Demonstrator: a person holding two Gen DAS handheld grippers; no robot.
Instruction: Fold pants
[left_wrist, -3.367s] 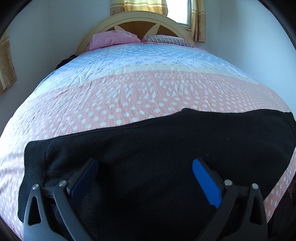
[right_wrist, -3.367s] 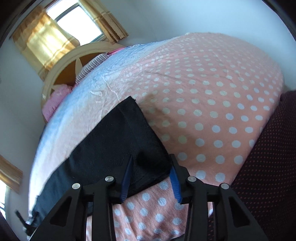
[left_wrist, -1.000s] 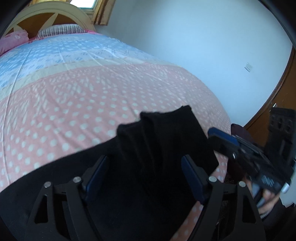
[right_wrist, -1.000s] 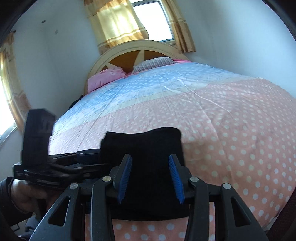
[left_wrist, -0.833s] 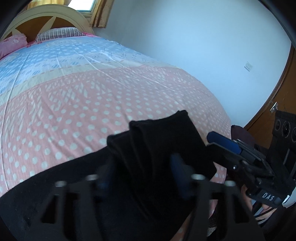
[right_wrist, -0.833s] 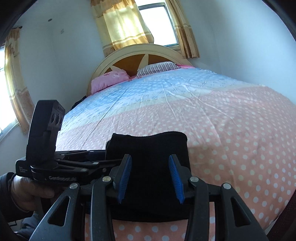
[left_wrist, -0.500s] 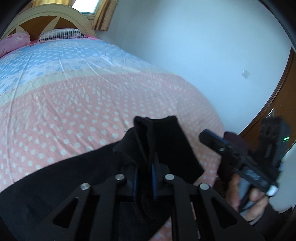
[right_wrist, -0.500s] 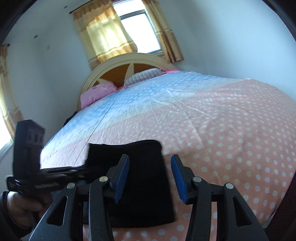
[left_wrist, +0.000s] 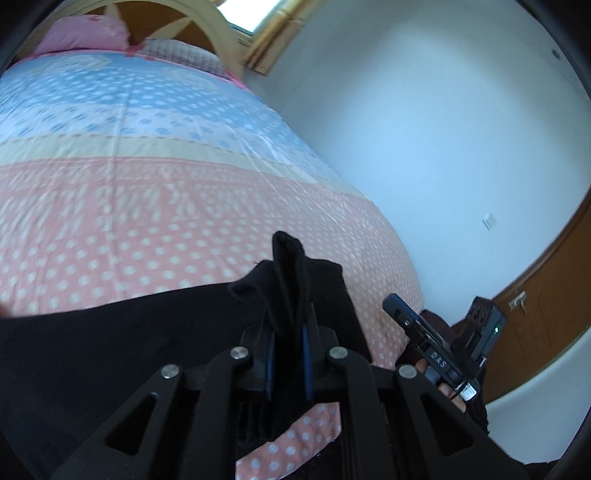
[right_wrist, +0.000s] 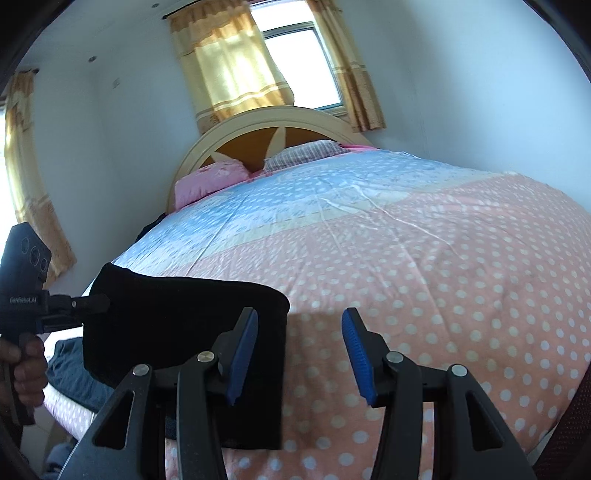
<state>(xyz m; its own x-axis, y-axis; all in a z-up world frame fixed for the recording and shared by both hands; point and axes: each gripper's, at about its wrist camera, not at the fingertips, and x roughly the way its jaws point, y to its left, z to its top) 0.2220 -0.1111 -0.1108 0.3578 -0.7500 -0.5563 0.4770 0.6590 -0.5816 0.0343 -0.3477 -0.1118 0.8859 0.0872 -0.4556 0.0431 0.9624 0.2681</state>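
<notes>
Left gripper (left_wrist: 289, 347) had its blue fingers (left_wrist: 307, 341) pinched tight on a bunched fold of the black pants (left_wrist: 110, 332), lifting that end off the pink polka-dot bed (left_wrist: 147, 221) while the rest lay across the bed's near edge. Right gripper (right_wrist: 299, 354) hovered with fingers (right_wrist: 356, 354) spread wide and nothing between them, just right of the raised pants panel (right_wrist: 177, 317) over the bed (right_wrist: 443, 277). Readable text: "DAS" on the right gripper's body (left_wrist: 439, 356) in the left wrist view, "GenRobot.AI" on the left gripper's body (right_wrist: 24, 300) in the right wrist view, held by a hand (right_wrist: 26, 369).
</notes>
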